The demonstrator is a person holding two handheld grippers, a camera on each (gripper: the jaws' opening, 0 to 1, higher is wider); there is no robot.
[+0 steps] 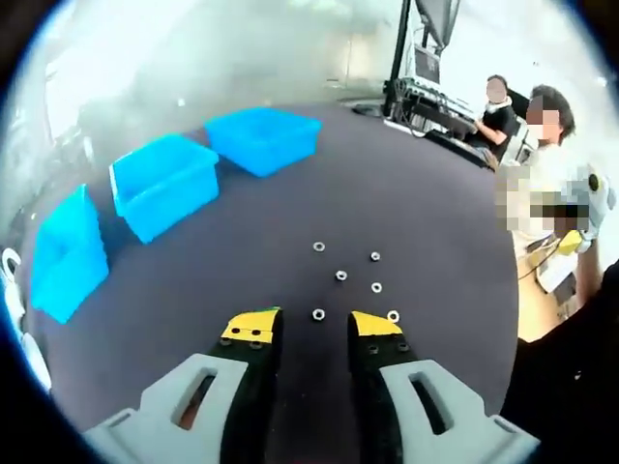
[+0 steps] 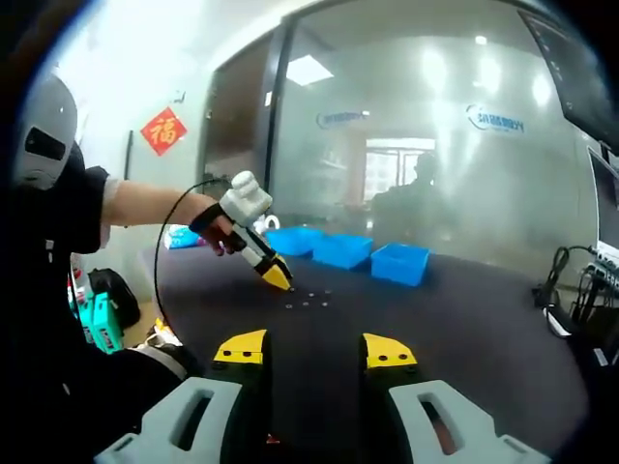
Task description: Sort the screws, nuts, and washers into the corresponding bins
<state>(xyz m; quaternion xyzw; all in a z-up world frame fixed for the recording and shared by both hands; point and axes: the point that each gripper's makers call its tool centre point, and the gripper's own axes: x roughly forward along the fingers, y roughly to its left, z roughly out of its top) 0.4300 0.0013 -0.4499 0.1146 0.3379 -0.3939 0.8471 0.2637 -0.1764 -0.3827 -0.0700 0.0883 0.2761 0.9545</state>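
Several small silver nuts and washers [image 1: 340, 275] lie loose on the dark table [image 1: 426, 213]. My left gripper [image 1: 314, 329] hovers open just short of them, one nut [image 1: 318, 314] lying on the table between its yellow tips. Three empty-looking blue bins [image 1: 164, 184] stand in a row at the far left. In the right gripper view, my right gripper [image 2: 315, 350] is open and holds nothing, well back from the parts [image 2: 305, 300]. There a hand holds the left gripper [image 2: 278, 280] with its tips pointing down over the parts, and the blue bins [image 2: 341, 249] stand beyond.
Two people [image 1: 498, 106] sit past the table's far right edge beside a monitor stand [image 1: 426, 58]. A glass wall [image 2: 435, 145] rises behind the bins. Cables [image 2: 561, 280] lie at the table's right edge. The person's dark sleeve [image 2: 58, 222] is at the left.
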